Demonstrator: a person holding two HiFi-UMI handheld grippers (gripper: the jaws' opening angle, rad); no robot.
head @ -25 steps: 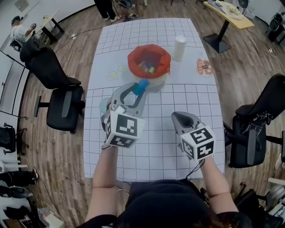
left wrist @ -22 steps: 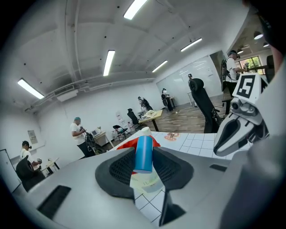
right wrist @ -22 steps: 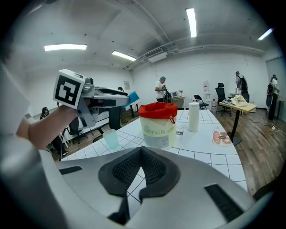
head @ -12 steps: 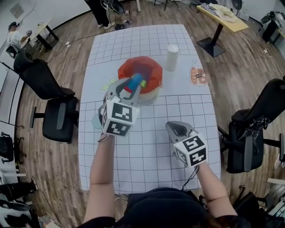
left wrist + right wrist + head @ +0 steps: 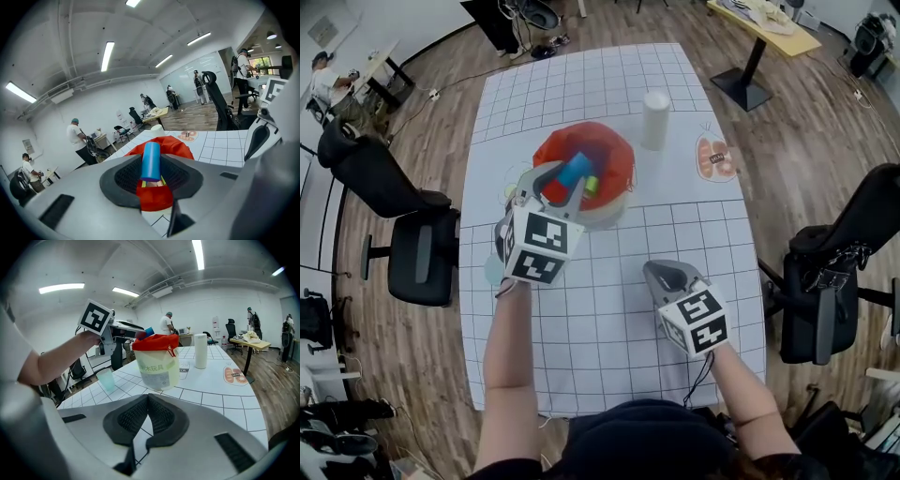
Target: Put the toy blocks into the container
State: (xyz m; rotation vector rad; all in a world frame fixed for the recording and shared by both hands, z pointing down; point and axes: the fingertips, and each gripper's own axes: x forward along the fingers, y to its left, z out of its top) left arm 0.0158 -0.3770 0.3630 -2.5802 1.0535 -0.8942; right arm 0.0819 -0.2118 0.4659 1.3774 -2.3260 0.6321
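Observation:
My left gripper (image 5: 566, 180) is shut on a blue cylinder block (image 5: 574, 171), held over the open mouth of the container (image 5: 615, 150), a pale tub with a red liner. In the left gripper view the blue cylinder block (image 5: 151, 161) sits between the dark pads (image 5: 125, 176), with the red liner (image 5: 176, 146) right behind and below it. A yellow-green block (image 5: 592, 185) lies inside the tub. My right gripper (image 5: 664, 273) rests low over the table nearer me, shut and with nothing in it. From the right gripper view, the container (image 5: 156, 364) stands ahead with the blue cylinder block (image 5: 149, 331) above its rim.
A white cylinder (image 5: 654, 120) stands right of the container, and a round food picture (image 5: 714, 157) lies further right. A teal cup (image 5: 106, 378) stands left of the container. Black office chairs (image 5: 408, 253) flank the gridded table (image 5: 609, 328) on both sides.
My left gripper has carried the blue block forward from the container's near side to above its opening. The right gripper has stayed shut low over the table.

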